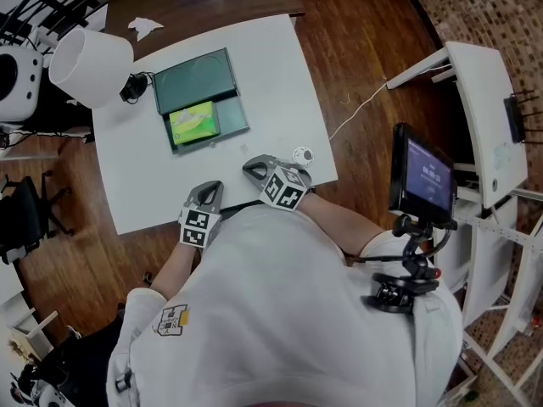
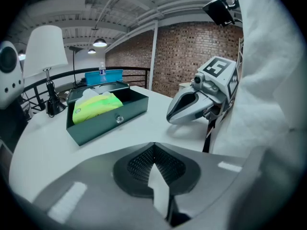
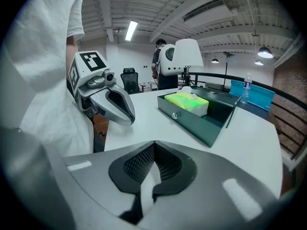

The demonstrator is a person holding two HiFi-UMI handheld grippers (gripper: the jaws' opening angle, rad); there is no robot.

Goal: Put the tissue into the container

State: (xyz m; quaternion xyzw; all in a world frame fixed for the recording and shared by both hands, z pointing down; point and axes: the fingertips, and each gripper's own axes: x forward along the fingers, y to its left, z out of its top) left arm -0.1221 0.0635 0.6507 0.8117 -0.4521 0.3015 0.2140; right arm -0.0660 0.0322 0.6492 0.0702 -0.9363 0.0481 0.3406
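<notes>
A yellow-green tissue pack [image 1: 193,123] lies inside the dark green container [image 1: 225,71], in its near compartment, with the lid open behind it. Both grippers rest at the table's near edge, well short of the container. My left gripper [image 1: 212,186] is shut with nothing between its pads, and so is my right gripper [image 1: 251,168]. In the left gripper view the container [image 2: 129,110] and tissue pack [image 2: 96,107] stand ahead to the left, with the right gripper [image 2: 199,102] beside. In the right gripper view the tissue pack [image 3: 187,102] sits in the container [image 3: 206,121], ahead to the right.
A white lamp [image 1: 89,66] stands at the table's [image 1: 280,83] far left corner. A small round object [image 1: 303,154] lies near the right gripper. A crumpled white paper [image 1: 144,28] lies beyond the table. A screen on a stand [image 1: 422,176] is at the right.
</notes>
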